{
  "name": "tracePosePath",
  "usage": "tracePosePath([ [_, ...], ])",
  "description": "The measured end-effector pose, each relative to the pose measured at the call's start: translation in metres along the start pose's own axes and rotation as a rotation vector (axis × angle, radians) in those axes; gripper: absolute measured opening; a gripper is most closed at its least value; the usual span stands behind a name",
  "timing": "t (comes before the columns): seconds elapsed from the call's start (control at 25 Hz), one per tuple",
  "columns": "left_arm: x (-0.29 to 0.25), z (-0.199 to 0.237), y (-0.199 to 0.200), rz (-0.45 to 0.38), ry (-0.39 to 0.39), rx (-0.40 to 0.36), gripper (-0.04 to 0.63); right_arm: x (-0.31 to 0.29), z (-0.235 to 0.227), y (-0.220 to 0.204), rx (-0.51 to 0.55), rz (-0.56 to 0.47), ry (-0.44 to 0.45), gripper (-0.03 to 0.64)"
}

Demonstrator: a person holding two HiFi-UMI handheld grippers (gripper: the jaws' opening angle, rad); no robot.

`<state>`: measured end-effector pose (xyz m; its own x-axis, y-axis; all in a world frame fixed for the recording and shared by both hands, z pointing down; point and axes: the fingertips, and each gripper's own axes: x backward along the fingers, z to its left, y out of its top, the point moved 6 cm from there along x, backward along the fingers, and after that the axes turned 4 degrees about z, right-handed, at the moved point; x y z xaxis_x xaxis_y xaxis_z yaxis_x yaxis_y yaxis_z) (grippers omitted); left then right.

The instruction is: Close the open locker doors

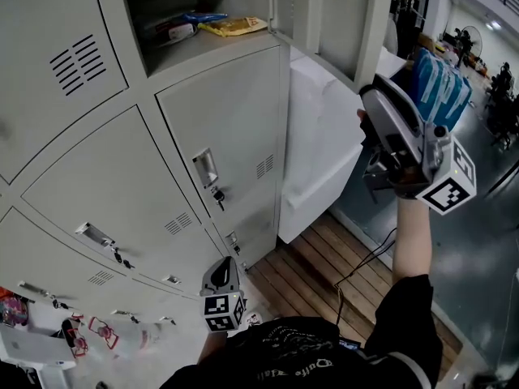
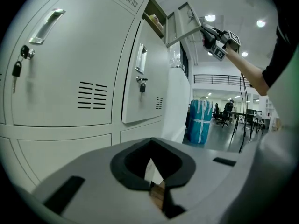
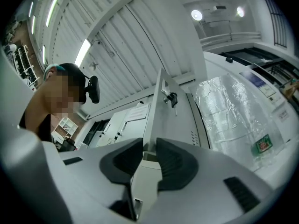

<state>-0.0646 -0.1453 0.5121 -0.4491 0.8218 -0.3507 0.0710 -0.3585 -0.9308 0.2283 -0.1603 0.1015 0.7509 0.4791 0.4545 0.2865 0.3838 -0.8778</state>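
The top locker (image 1: 134, 23) stands open with snack packets (image 1: 233, 27) on its floor. Its grey door (image 1: 324, 14) swings out to the right. My right gripper (image 1: 371, 97) reaches up to that door's free edge. In the right gripper view the door edge (image 3: 152, 125) runs between the two pads, which close on it just below the key (image 3: 172, 98). The left gripper view shows the same grip (image 2: 205, 31) on the door (image 2: 183, 23) from below. My left gripper (image 1: 220, 267) hangs low before the bottom lockers, jaws together (image 2: 154, 174) and holding nothing.
Closed locker doors with handles and hanging keys (image 1: 217, 197) fill the left. A white cabinet (image 1: 324, 136) stands right of the lockers. Behind my right hand is a blue wrapped bundle (image 1: 442, 87). A cable (image 1: 365, 262) crosses the wooden floor strip (image 1: 316, 278). Red-and-white items (image 1: 89, 331) lie bottom left.
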Motion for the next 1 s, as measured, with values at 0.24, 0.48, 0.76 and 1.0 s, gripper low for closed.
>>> tracePosePath([
  [0.24,0.009,0.003,-0.001,-0.003,0.012,-0.002,0.008,-0.020,0.018,-0.008,-0.042,-0.043,-0.068,0.086],
  [0.48,0.018,0.008,-0.007,0.002,0.028,0.005,0.008,-0.044,0.037,-0.020,-0.009,-0.034,-0.096,0.081],
  [0.76,0.027,0.020,-0.010,-0.006,0.069,0.024,0.008,-0.079,0.054,-0.034,0.033,-0.018,-0.108,0.075],
  [1.0,0.034,0.031,-0.015,-0.010,0.092,0.038,0.008,-0.107,0.064,-0.048,0.063,-0.011,-0.139,0.075],
])
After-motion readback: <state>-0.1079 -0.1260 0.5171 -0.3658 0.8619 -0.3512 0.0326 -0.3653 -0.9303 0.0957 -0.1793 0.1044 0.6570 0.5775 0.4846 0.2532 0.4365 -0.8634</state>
